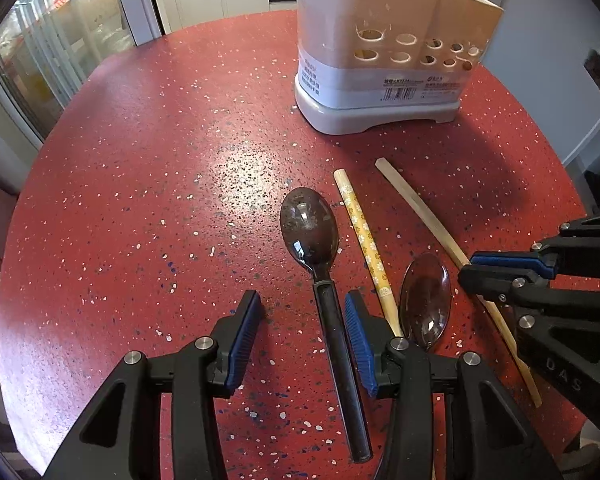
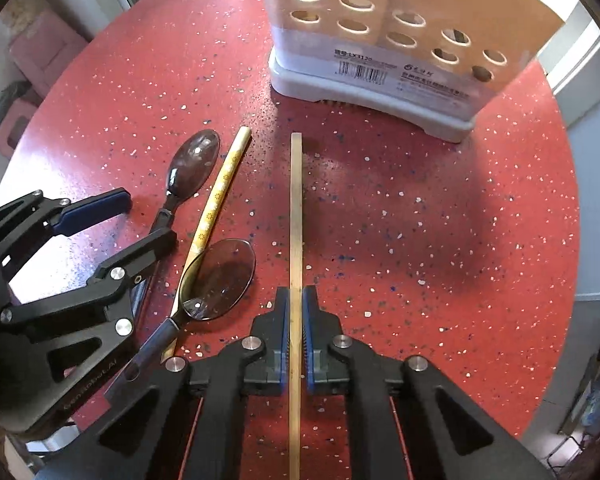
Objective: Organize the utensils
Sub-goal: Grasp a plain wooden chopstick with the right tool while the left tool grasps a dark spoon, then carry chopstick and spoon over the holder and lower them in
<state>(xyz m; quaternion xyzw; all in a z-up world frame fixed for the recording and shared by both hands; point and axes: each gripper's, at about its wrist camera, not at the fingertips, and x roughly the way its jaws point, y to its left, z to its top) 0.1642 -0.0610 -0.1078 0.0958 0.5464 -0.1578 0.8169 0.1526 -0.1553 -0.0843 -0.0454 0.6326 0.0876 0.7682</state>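
Right gripper: fingers pinching the plain chopstick, pads closed on it at about mid-length. The stick runs straight ahead of the fingertips toward the utensil holder and back under the wrist. It still appears to lie on the red worktop.

Left gripper: fingers spread, straddling the handle of the dark spoon. The handle sits close against the right-hand pad; the left-hand pad stands clear of it. Not gripped yet. The spoon bowl lies just ahead of the fingertips.

Just right of the left fingers: the patterned chopstick, then the clear spoon, whose bowl lies over the patterned chopstick in the right wrist view.

Step in hand, as judged: lift the plain chopstick and carry it to the holder.

To do it well:
- Raise it straight off the worktop, keeping it level until it is clear.
- A mid-length pinch will let the stick pivot; tip it upright slowly.
- Lower one end into a compartment before releasing.
- For the left, centre the handle between the pads before closing, so it is not nudged sideways into the patterned chopstick.
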